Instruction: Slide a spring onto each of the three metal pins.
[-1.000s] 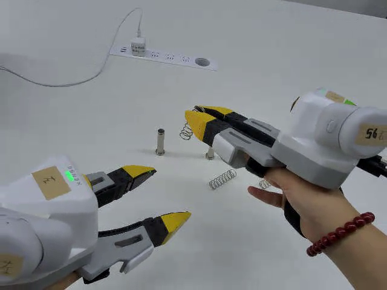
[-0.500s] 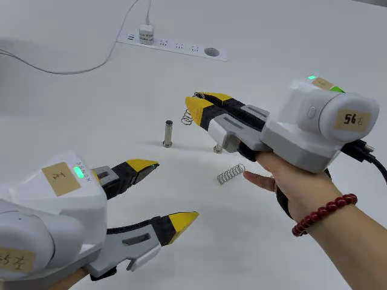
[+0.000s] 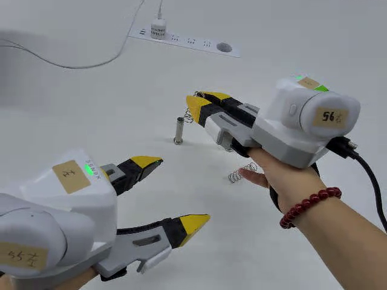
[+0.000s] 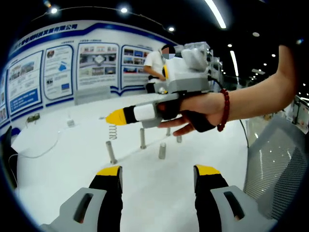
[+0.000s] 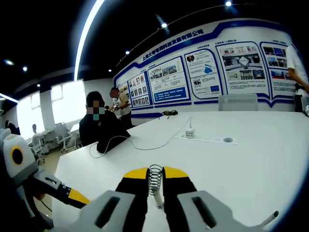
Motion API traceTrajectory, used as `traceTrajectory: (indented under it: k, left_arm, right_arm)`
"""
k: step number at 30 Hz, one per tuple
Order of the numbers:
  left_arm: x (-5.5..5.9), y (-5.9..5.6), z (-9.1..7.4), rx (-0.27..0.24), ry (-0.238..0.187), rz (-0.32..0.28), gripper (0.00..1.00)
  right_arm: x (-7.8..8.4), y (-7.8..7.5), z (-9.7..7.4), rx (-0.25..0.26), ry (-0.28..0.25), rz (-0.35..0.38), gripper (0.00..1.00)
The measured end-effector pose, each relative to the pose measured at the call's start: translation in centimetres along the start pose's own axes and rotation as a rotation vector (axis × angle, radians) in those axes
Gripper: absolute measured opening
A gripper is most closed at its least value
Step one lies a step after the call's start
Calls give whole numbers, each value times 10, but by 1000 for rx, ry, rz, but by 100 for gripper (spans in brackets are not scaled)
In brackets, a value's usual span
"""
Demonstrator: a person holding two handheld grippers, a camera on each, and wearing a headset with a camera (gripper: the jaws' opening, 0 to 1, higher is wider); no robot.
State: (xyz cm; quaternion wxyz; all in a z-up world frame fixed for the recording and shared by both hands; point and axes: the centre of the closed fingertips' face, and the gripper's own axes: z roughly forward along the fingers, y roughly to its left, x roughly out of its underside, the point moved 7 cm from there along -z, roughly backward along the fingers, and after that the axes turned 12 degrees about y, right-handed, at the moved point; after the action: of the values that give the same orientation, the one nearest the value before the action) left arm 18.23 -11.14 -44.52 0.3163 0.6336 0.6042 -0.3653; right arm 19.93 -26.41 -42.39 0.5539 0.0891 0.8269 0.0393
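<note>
R yellow-tipped gripper (image 3: 198, 104) clamps coiled steel spring (image 5: 155, 178) above upright grey metal pin (image 3: 179, 130), should align axes; L gripper (image 3: 178, 190) agape

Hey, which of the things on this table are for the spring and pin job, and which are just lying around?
For the job: held spring, loose spring, pin, right gripper, left gripper.
Lying about: power strip, charger, cable.
</note>
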Motion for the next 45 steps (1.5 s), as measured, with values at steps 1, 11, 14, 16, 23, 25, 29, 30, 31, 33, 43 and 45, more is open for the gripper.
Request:
traceTrajectory:
  k: [1,11,14,16,23,25,29,30,31,33,43,45]
  left_arm:
    - [0,0,0,-1,1,0,61]
    - [2,-1,0,1,5,-4,64]
    - [2,-1,0,1,5,-4,64]
    - [2,-1,0,0,4,-6,64]
    - [2,0,0,-4,6,-11,65]
    - [2,0,0,-1,7,-20,64]
    - [2,2,0,1,2,-43,64]
    - [2,2,-1,4,0,-47,64]
    - [2,2,-1,4,-1,-51,64]
    - [2,2,-1,4,-1,-55,64]
    - [1,2,-1,10,-5,-68,64]
    - [1,2,0,12,-4,-72,64]
  right_arm:
    - [1,0,1,3,2,1,12]
    - [4,-1,13,11,2,0,12]
    - [5,0,16,10,7,-4,12]
    - [6,0,16,10,13,-13,12]
    - [10,3,20,15,38,-64,12]
    - [12,4,21,17,43,-73,12]
    - [13,5,23,22,54,-93,12]
    - [13,5,23,25,58,-101,12]
    - [14,5,23,26,62,-110,12]
    - [16,6,24,26,71,-118,12]
    - [26,3,29,25,110,-111,12]
    - [27,3,29,24,119,-119,12]
